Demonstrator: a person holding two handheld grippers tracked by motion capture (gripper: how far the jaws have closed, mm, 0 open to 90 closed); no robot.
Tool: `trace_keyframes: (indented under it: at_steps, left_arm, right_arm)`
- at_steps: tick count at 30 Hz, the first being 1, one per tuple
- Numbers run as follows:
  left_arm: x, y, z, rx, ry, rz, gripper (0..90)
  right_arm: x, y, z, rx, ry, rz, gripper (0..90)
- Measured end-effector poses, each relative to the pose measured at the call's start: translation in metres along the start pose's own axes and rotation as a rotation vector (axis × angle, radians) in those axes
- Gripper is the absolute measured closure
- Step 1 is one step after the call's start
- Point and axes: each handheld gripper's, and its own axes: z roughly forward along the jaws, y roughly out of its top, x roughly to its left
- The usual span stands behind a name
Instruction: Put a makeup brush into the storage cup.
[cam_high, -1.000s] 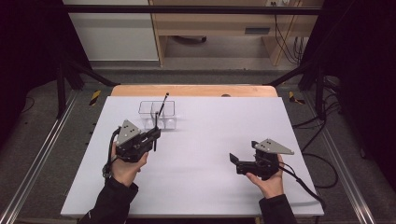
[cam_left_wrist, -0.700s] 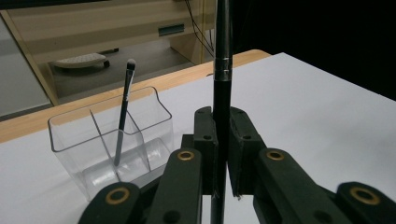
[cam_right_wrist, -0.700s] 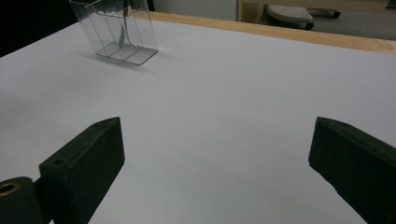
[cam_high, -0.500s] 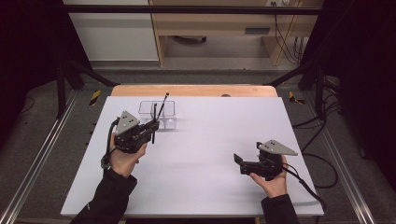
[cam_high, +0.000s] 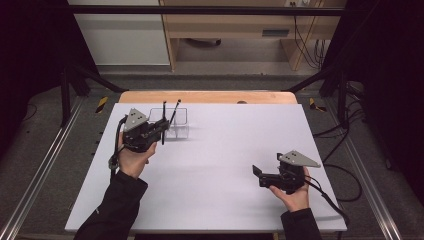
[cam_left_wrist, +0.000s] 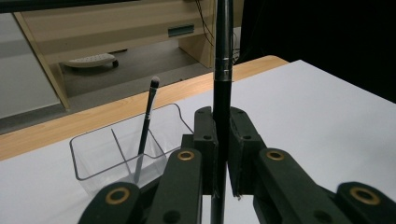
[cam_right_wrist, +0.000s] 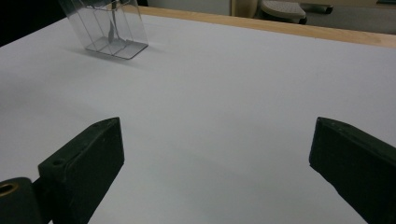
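My left gripper clamps a slim black makeup brush upright, tip skyward, beside the clear plastic divided organiser; my right gripper gapes wide, holding nothing.

A white bench with a pale wooden strip along its far edge lies under both tools. Beyond that edge, ahead of the tools, stands a light wooden desk, and a white cabinet stands to its left. Black cables hang at the desk's right. Metal rails run along the floor, left of the left tool.
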Motion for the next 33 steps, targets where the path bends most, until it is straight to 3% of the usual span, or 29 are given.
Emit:
trace_keyframes:
  at_steps: [21,33]
  left_arm:
    - [0.021,0.015,0.036,0.01,0.039,-0.013,82.6]
    - [0.032,0.023,0.058,0.008,0.055,-0.044,82.6]
  right_arm:
    - [0.0,-0.001,0.0,0.008,-0.01,-0.01,3.2]
    - [0.0,-0.001,0.0,0.016,-0.018,-0.017,3.0]
